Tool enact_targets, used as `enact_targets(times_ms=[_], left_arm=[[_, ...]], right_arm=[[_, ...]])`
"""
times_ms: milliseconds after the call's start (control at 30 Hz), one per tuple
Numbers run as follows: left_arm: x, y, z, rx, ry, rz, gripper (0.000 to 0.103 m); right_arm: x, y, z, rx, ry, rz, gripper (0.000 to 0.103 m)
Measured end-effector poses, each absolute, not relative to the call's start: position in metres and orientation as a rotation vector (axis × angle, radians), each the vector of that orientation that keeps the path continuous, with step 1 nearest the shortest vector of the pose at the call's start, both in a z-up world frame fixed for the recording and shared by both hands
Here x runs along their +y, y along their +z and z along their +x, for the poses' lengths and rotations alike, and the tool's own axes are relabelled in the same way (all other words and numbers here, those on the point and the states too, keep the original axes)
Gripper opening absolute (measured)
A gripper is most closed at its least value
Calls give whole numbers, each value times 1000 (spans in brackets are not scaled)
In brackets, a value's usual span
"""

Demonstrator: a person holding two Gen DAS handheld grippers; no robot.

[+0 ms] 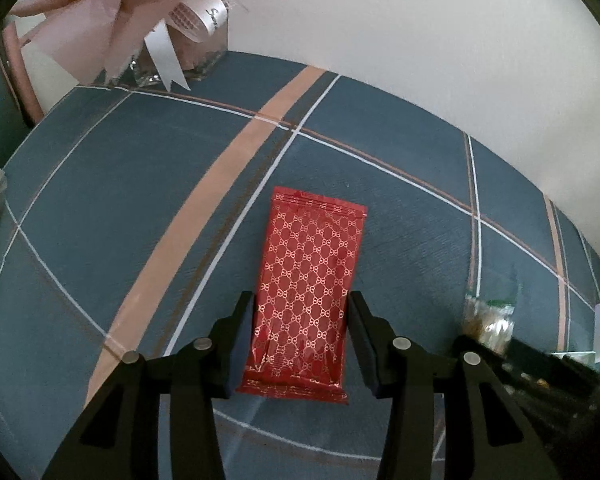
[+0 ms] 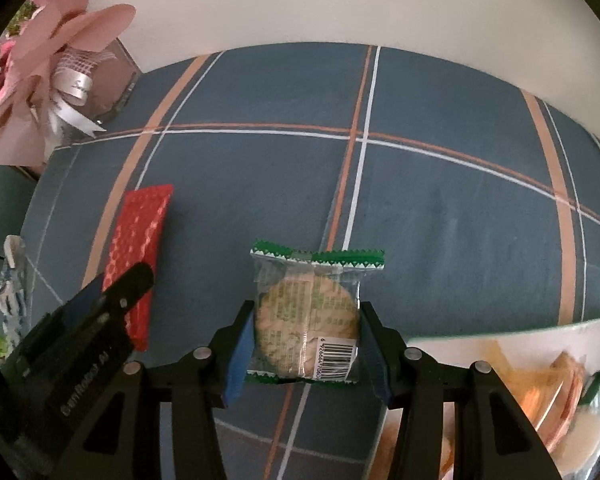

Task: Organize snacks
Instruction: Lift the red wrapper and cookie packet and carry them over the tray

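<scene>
Both tongs grip light, crinkly packets by the side edges: left tongs point(image 1: 300, 312) pinch the slippery red foil packet point(image 1: 306, 292), right tongs point(image 2: 306, 320) clamp the breakable wrapped biscuit point(image 2: 306, 320).

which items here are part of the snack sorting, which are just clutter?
Job: red snack packet in left gripper; cookie packet in right gripper; clear bowl of snacks.
Clutter: pink paper bouquet; plaid tablecloth.
</scene>
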State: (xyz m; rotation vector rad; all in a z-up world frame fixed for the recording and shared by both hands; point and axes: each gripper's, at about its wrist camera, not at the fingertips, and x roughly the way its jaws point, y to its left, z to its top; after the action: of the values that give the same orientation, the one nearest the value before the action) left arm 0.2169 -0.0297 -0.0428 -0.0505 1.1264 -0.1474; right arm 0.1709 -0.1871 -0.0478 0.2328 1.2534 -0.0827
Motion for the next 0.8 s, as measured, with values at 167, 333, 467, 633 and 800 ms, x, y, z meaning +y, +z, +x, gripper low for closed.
enact_targets(times_ms=[167,333,467,633,800], left_arm=[[-28,-30,210,1131,-149,-83,48],[-29,-22,195,1144,-156,-108,48],[-29,-17,184,1150,-156,-115,48],[-30,-7,170,1139,-162,-110,48],[-27,1,160,1133,-156,-109,48]], right_arm=[[-185,-43,154,1252,-82,294,53],[-182,-38,132,1248,-102,319,53],[-175,-30,115,1237,-136,294,53],[-171,-21,90,1214,-176,271,53],[-167,-14,70,1184,-189,269,53]])
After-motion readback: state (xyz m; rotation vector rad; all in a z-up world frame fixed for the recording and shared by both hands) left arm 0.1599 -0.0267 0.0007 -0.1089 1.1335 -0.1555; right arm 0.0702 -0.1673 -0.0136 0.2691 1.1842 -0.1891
